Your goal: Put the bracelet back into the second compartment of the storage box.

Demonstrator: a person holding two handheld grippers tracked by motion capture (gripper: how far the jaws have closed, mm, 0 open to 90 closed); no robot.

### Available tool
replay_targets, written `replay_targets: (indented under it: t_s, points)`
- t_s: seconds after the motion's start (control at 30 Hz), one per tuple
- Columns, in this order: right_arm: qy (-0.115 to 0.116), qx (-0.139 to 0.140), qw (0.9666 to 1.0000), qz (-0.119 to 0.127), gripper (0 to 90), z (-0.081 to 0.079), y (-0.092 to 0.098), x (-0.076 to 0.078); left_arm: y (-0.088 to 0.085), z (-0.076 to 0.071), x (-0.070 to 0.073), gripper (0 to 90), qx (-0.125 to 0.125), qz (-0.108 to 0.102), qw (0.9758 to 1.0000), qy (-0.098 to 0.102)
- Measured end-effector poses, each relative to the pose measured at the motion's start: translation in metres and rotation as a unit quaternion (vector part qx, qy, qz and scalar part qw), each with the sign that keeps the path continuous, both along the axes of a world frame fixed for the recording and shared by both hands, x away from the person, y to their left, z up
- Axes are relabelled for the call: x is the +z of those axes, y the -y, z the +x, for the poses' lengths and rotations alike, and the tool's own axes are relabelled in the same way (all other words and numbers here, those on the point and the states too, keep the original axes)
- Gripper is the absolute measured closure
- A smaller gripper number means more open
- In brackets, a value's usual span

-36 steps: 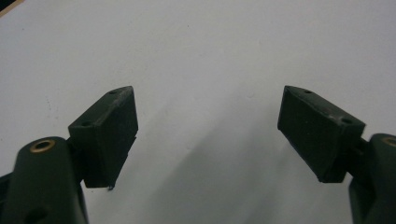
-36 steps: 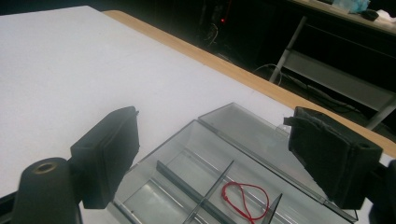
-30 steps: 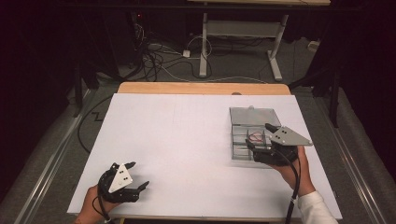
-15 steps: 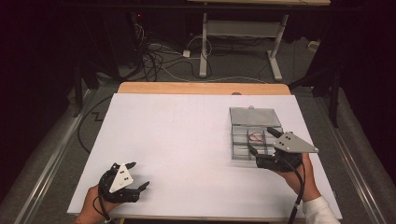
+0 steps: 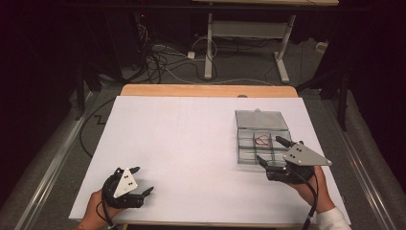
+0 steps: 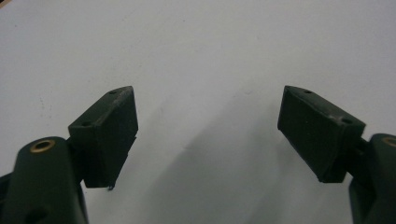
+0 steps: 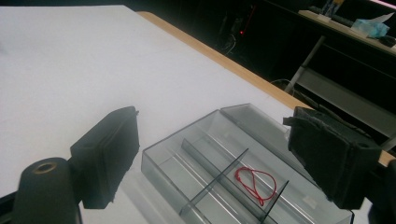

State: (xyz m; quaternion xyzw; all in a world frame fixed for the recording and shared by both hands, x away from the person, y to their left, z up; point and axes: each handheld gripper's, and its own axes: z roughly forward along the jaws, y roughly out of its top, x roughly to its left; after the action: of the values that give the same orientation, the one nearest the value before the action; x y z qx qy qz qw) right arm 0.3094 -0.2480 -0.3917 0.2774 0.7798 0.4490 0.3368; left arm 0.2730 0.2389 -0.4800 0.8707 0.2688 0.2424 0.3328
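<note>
White-covered table (image 5: 191, 143): right claw (image 5: 270, 151) has drawn back off the clear compartmented plastic box (image 5: 261, 139), jaws apart, empty; thin red loop (image 5: 262, 140) stays inside. Left claw (image 5: 141, 179) open, idle.

The right gripper (image 5: 271, 149) drew back toward the near edge of the clear box (image 5: 262, 138), apparently opening wider.

compartment box (image 5: 262, 139) at table's (image 5: 191, 143) right, looped wire (image 5: 262, 140) in it, right gripper (image 5: 274, 152) just before it
</note>
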Motion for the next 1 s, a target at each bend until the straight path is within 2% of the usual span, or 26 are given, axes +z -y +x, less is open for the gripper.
replay_targets:
  t_s: [0.5,0.67,0.9,1.0]
  points:
    - [0.009,0.003,0.9998,-0.017,17.7,-0.017,0.020,-0.012,0.003,0.000,-0.001,19.0,-0.001,0.005,1.0000,-0.002]
    - [0.004,0.000,0.9997,-0.024,17.7,-0.023,0.031,-0.023,0.005,0.001,-0.002,18.9,0.002,0.008,1.0000,-0.004]
    - [-0.006,-0.010,0.9997,-0.021,17.7,-0.030,0.046,-0.041,0.007,0.001,-0.002,18.9,0.007,0.013,0.9999,-0.004]
    - [-0.007,-0.014,0.9994,-0.030,17.7,-0.034,0.051,-0.049,0.007,0.003,-0.003,18.9,0.010,0.014,0.9998,-0.006]
